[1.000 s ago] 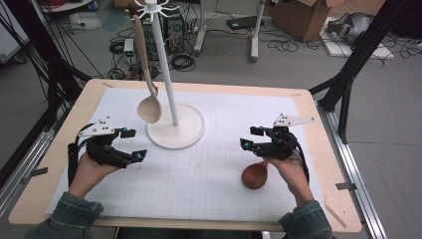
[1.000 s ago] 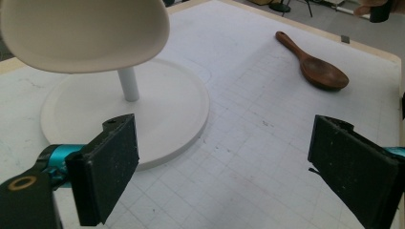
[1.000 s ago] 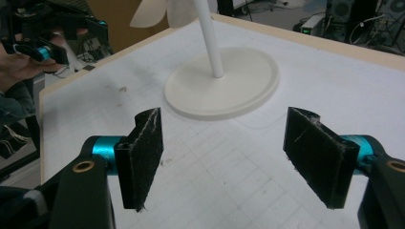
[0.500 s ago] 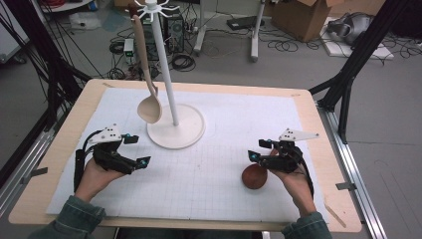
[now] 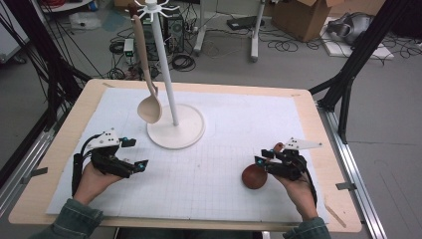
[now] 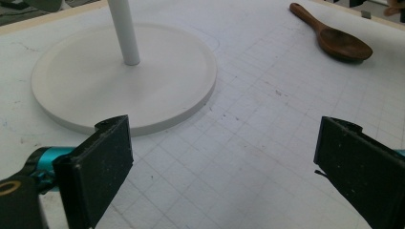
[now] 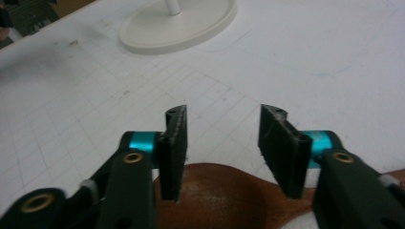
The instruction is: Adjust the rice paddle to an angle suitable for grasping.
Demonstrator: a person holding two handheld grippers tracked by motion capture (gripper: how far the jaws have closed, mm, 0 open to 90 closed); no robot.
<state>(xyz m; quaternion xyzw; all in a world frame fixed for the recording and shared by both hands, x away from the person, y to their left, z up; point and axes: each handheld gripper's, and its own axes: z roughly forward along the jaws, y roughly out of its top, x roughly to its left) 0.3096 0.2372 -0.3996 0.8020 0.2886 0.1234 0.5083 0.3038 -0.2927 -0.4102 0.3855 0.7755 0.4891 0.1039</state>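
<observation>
- I am looking down on a pale wooden table (image 5: 59, 149) covered by a white gridded paper mat (image 5: 224, 149).
- My right gripper (image 5: 263, 163) sits near the table's right edge, toward the near side, low over the mat.
- A dark reddish-brown wooden spoon (image 5: 255, 177) lies on the mat directly under that gripper; its round bowl shows just left of the jaws in the high view, and the tip of its handle pokes out behind the gripper toward the far right.
- In the right gripper view the spoon's bowl (image 7: 215, 195) lies beneath and between the two black jaws, which straddle it.
- The right jaws have just been closing, with the spoon between them. A clear gap remains between the pads, and I cannot see them pressing the wood, so the spoon is not yet gripped.
- My left gripper (image 5: 137, 154) rests near the left edge of the mat, well apart from the dark spoon. Its jaws stand wide apart, with nothing between them but bare mat.
- From the left gripper view the dark spoon (image 6: 334, 36) lies far off, bowl up, near the mat's far edge.
- A white stand with a round flat base (image 5: 176, 127) and a thin upright pole stands toward the far middle of the mat.
- A pale wooden ladle (image 5: 148, 107) hangs from the stand's top hooks, its bowl just above the base's left rim.
</observation>
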